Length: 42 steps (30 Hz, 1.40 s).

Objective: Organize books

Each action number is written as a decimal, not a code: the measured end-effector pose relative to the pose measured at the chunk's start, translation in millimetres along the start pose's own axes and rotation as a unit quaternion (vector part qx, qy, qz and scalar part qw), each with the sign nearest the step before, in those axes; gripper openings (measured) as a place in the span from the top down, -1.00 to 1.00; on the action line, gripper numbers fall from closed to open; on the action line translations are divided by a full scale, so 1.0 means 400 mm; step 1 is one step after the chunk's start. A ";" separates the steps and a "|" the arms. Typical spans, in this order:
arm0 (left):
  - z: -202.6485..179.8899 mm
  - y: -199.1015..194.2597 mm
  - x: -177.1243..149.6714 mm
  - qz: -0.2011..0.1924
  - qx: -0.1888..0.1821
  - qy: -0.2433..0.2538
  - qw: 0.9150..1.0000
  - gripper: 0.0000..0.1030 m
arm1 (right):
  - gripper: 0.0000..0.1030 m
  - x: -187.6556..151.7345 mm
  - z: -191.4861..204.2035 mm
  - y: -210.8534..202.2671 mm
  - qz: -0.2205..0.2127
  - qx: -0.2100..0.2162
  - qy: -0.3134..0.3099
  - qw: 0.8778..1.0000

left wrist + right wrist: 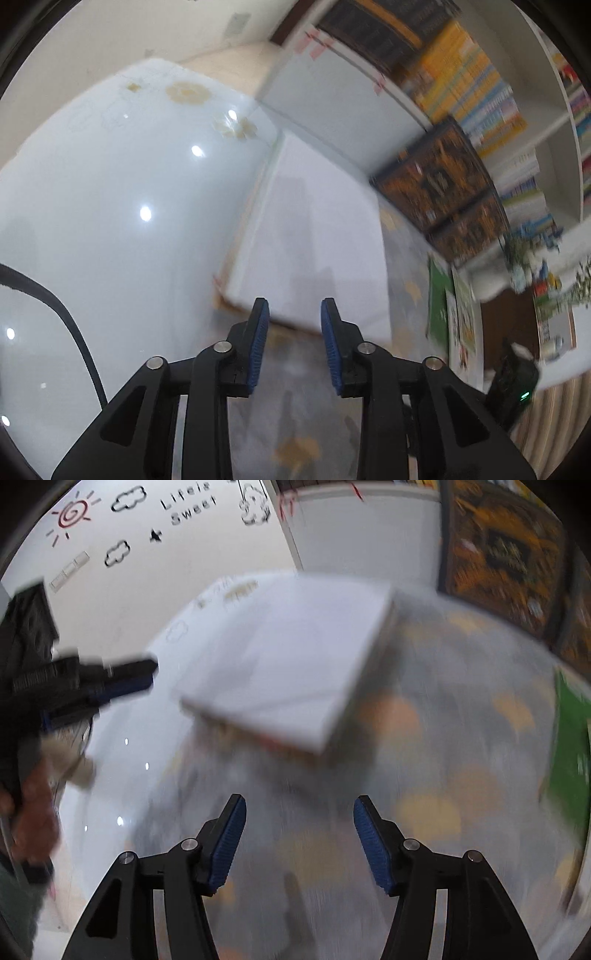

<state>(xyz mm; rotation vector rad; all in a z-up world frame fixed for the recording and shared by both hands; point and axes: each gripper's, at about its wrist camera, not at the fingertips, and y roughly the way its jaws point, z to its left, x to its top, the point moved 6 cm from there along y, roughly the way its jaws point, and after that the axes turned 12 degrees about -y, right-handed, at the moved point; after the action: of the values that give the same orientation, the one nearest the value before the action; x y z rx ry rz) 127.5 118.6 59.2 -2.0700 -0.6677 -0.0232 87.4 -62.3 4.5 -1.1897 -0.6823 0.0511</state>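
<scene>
The white book (pixel 284 672) lies flat on the table (pixel 110 221), just ahead of the empty, half-open right gripper (pixel 299 834); the left gripper (pixel 294 347), narrowly parted and empty, sits at its near edge.

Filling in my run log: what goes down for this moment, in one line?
left tool: open, empty | right tool: open, empty | white book: flat on table, ungripped | step: books not yet shelved

the wall (pixel 122 602) bears "life is sweet" in black letters, among drawn clouds and a sun.
</scene>
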 end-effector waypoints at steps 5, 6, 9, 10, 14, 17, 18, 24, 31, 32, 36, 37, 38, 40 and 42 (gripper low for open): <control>-0.077 0.025 -0.123 0.049 0.006 0.041 0.998 0.41 | -0.13 -0.222 -0.005 -0.037 0.043 -0.006 0.030 0.999; -0.093 0.032 -0.144 0.057 0.009 0.050 0.997 0.29 | -0.13 -0.261 -0.008 -0.051 0.046 -0.003 0.042 0.998; -0.153 0.060 -0.218 0.094 0.016 0.081 0.992 -0.19 | -0.13 -0.359 -0.025 -0.100 0.044 -0.001 0.075 0.996; -0.174 0.066 -0.241 0.099 0.014 0.091 0.991 -0.19 | -0.13 -0.387 -0.037 -0.119 0.041 -0.002 0.084 0.996; -0.270 0.093 -0.327 0.112 0.012 0.125 0.986 -0.19 | -0.13 -0.443 -0.095 -0.191 0.026 -0.021 0.101 0.994; -0.349 0.115 -0.376 0.114 0.011 0.147 0.982 -0.19 | -0.13 -0.464 -0.157 -0.263 -0.003 -0.035 0.108 0.993; -0.376 0.122 -0.391 0.113 0.013 0.158 0.981 -0.19 | -0.13 -0.472 -0.180 -0.288 -0.011 -0.045 0.109 0.993; -0.504 0.166 -0.478 0.093 0.068 0.229 0.967 -0.19 | -0.13 -0.536 -0.337 -0.443 -0.059 -0.138 0.104 0.983; -0.635 0.242 -0.537 0.114 0.034 0.220 0.968 -0.19 | -0.13 -0.646 -0.648 -0.587 -0.096 -0.173 0.200 0.960; -0.663 0.264 -0.540 0.114 0.028 0.211 0.970 -0.19 | -0.13 -0.657 -0.701 -0.610 -0.110 -0.171 0.224 0.953; -0.761 0.343 -0.538 0.105 0.010 0.198 0.974 -0.19 | -0.13 -0.655 -0.831 -0.664 -0.147 -0.168 0.278 0.934; -0.781 0.365 -0.535 0.104 0.007 0.197 0.975 -0.19 | -0.14 -0.651 -0.854 -0.673 -0.154 -0.168 0.285 0.931; -0.804 0.394 -0.531 0.103 0.004 0.194 0.976 -0.19 | -0.14 -0.641 -0.881 -0.674 -0.159 -0.164 0.293 0.928; -0.836 0.449 -0.522 0.109 0.002 0.187 0.976 -0.19 | -0.13 -0.625 -0.915 -0.669 -0.161 -0.157 0.300 0.927; -0.860 0.493 -0.513 0.114 0.001 0.181 0.977 -0.19 | -0.11 -0.597 -0.943 -0.649 -0.155 -0.155 0.292 0.931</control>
<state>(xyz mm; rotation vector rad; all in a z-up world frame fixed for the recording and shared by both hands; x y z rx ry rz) 126.3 -327.5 46.1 -2.0554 -0.2063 -0.2624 9.3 -571.2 44.0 -1.2971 -0.3432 -0.6769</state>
